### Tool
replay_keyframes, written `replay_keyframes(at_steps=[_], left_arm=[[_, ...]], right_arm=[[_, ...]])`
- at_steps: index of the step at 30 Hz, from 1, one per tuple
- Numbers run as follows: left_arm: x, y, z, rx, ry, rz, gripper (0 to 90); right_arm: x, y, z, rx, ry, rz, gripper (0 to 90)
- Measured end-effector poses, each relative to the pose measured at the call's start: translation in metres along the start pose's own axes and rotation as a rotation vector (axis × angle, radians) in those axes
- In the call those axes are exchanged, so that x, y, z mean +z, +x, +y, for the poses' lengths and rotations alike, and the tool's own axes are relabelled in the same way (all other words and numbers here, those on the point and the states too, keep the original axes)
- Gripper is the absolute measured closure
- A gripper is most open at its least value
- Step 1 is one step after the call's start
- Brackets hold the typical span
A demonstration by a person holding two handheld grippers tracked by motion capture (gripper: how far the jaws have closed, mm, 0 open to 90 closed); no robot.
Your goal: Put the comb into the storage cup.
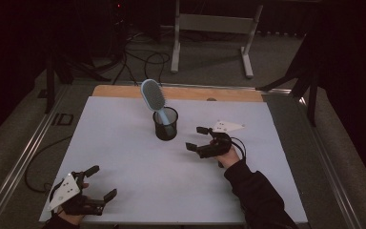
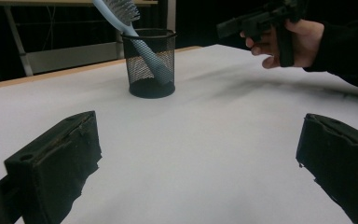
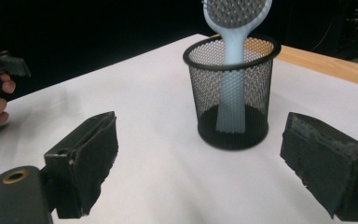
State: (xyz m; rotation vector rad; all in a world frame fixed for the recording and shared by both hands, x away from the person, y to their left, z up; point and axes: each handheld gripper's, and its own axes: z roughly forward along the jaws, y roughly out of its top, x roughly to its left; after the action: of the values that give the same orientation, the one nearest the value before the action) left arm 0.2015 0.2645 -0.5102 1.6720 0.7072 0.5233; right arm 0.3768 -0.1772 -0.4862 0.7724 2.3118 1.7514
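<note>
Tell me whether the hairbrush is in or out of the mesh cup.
In. The hairbrush stands handle-down inside the mesh cup, leaning on its rim, with the bristled head sticking out above.

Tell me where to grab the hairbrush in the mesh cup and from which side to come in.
Grip the hairbrush at its neck just above the rim of the mesh cup, since the handle is down inside the mesh. It leans toward the far left, so come in from above and the right with the right gripper, which is nearest and open. Close across the narrow neck, then lift along the lean.
</note>
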Motion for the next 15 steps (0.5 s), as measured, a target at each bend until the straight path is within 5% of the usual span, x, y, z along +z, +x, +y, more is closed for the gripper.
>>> replay_keyframes(at_steps=[15], left_arm=[[0.000,0.000,0.000,0.002,0.002,0.002,0.0]], right_arm=[[-0.045,0.002,-0.035,-0.010,0.041,-0.046,10.9]])
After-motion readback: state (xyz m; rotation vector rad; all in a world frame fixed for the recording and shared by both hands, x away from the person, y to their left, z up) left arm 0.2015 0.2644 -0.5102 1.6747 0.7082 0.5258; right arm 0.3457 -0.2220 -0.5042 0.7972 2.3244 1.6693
